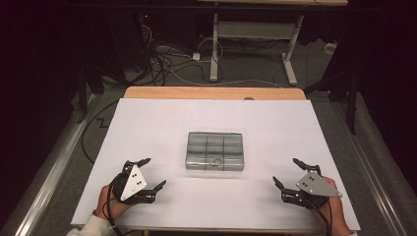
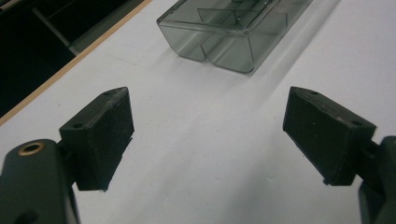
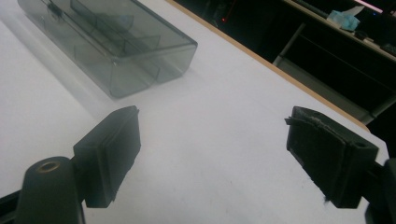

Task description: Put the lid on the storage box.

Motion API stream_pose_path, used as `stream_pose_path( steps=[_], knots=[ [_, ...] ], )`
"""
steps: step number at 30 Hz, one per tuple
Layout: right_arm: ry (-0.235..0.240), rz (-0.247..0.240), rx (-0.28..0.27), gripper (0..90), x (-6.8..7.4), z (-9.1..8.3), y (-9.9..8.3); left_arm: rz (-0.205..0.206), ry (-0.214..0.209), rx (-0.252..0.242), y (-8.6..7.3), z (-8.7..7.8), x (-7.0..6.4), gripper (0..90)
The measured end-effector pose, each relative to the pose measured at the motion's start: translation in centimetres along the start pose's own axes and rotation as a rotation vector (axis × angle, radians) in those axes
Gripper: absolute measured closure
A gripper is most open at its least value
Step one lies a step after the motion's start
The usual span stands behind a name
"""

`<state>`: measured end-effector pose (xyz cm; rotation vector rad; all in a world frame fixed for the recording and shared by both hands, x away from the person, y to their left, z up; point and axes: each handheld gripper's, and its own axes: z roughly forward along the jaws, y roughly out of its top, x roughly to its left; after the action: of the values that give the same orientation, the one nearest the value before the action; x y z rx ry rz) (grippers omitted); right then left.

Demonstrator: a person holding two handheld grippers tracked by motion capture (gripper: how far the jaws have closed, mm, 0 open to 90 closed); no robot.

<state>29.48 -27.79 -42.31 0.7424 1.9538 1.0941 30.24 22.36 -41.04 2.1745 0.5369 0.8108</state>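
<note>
A clear grey plastic box (image 1: 215,150) with several compartments lies shut in the middle of the white table sheet (image 1: 162,123); a small ring-like item shows in its near middle compartment. My left gripper (image 1: 155,172) rests near the front left, open, nothing between its jaws. My right gripper (image 1: 287,172) rests near the front right, also open and empty. The left gripper view has the box (image 2: 233,32) ahead of the wide-apart jaws of that gripper (image 2: 208,140). In the right gripper view the box (image 3: 112,46) lies ahead to the left of its gripper (image 3: 212,154).
The wooden table edge (image 1: 214,92) runs along the back. Beyond it, on the floor, are cables (image 1: 162,59) and a white desk frame (image 1: 255,39). Metal rails (image 1: 44,167) flank the table on both sides.
</note>
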Motion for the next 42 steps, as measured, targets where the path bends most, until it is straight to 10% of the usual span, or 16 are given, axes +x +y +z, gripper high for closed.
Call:
stream_pose_path(
  steps=[16,42],
  knots=[
    [0.013,0.099,0.021,18.1,-0.1,-0.4,-2.4,-0.058,-0.034,0.079,-2.4,-0.7,0.1,15.9],
    [0.011,0.074,0.008,19.3,0.5,-0.6,-1.8,-0.064,-0.047,0.056,-2.3,-1.1,0.1,15.9]
  ],
)
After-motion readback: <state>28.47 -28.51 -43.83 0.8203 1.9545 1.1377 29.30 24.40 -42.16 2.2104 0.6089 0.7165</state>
